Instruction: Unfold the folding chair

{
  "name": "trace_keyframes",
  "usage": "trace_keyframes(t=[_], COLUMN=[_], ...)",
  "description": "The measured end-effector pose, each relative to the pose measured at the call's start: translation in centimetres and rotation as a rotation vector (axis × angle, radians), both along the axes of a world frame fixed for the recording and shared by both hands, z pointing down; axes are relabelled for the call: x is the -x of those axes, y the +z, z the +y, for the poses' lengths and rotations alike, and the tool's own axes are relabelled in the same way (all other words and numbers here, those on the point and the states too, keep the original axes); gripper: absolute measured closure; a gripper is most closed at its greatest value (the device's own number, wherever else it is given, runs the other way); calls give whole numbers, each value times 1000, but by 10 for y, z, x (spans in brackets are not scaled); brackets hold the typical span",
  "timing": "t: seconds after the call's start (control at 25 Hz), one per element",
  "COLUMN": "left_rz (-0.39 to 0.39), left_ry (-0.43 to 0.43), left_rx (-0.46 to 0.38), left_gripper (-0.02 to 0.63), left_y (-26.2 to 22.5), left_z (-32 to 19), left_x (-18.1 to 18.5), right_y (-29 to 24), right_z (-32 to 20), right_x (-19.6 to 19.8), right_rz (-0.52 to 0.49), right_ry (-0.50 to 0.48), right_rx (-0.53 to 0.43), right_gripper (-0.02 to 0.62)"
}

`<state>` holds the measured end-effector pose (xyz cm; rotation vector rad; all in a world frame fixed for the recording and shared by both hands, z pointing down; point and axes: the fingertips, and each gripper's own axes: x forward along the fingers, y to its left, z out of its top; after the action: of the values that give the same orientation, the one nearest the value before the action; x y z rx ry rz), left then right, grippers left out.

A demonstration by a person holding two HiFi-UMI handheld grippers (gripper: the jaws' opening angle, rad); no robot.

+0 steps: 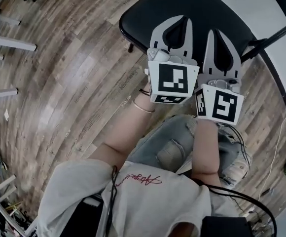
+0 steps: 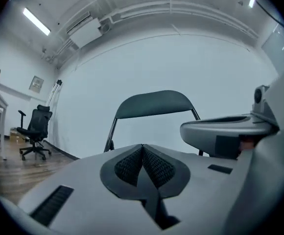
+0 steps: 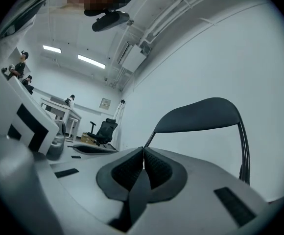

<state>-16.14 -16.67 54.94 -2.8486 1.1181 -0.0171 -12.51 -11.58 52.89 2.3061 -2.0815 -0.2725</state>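
Observation:
The black folding chair stands open in front of me; its seat (image 1: 192, 9) fills the top of the head view. Both grippers hover side by side over the seat's near edge, pointing level at the backrest (image 2: 154, 104), and touch nothing. My left gripper (image 1: 175, 19) has its dark ribbed pads pressed together with nothing between them (image 2: 143, 148). My right gripper (image 1: 221, 32) is shut and empty too (image 3: 143, 153). The backrest (image 3: 201, 114) and its thin frame tube stand before a white wall. Each gripper shows in the other's view.
Wooden floor lies left of the chair. White table legs (image 1: 5, 43) stand at the far left. A black office chair (image 2: 34, 131) and a white desk (image 3: 59, 106) are by the left wall. Cables (image 1: 276, 147) trail on the floor at the right.

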Motion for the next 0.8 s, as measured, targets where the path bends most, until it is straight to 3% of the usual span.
trace_keyframes(t=[0.24,0.8], left_rz=[43,74], left_ry=[51,83], left_rx=[87,42], left_gripper=[591,591], left_y=[11,6], left_z=[0,12], left_x=[-21,-30], right_y=[8,13], right_z=[-5,4], right_x=[-23,-43], right_rz=[-32,-66], right_ry=[42,83], right_rx=[22,24], right_gripper=[575,575])
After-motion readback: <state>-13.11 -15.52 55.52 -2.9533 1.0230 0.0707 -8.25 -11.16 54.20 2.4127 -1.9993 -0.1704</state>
